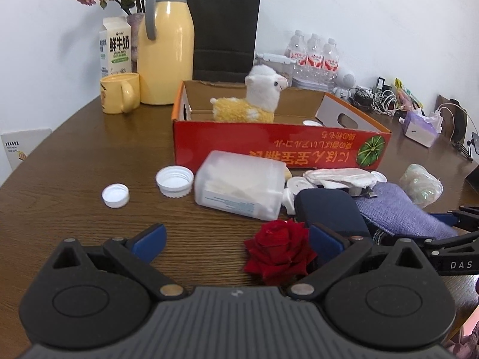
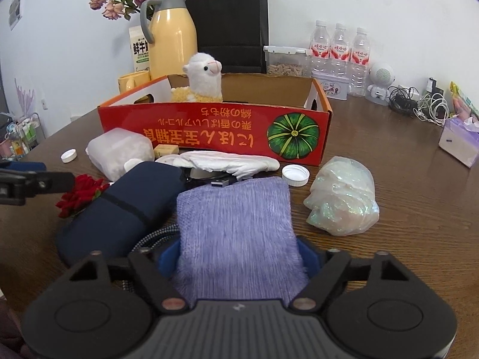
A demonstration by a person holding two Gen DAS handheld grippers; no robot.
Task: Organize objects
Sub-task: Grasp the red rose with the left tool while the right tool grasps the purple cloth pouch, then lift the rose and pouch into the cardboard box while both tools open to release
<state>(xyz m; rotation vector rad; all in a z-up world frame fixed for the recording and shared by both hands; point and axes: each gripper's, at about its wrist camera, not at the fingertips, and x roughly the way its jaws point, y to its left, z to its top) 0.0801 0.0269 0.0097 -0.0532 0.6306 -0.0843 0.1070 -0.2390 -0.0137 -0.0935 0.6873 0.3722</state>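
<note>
- Nearest my right gripper (image 2: 239, 261) is the purple cloth (image 2: 236, 233); it lies between the blue pads, which sit against its sides, so I read it as grasped.
- My left gripper (image 1: 236, 242) is spread wide and holds nothing; the red rose (image 1: 278, 251) lies on the table (image 1: 74, 155) just beside its right pad.
- The dark blue case (image 2: 119, 206) touches the cloth's left edge.
- The red box (image 2: 215, 131) behind holds a plush alpaca (image 2: 203, 80).
</note>
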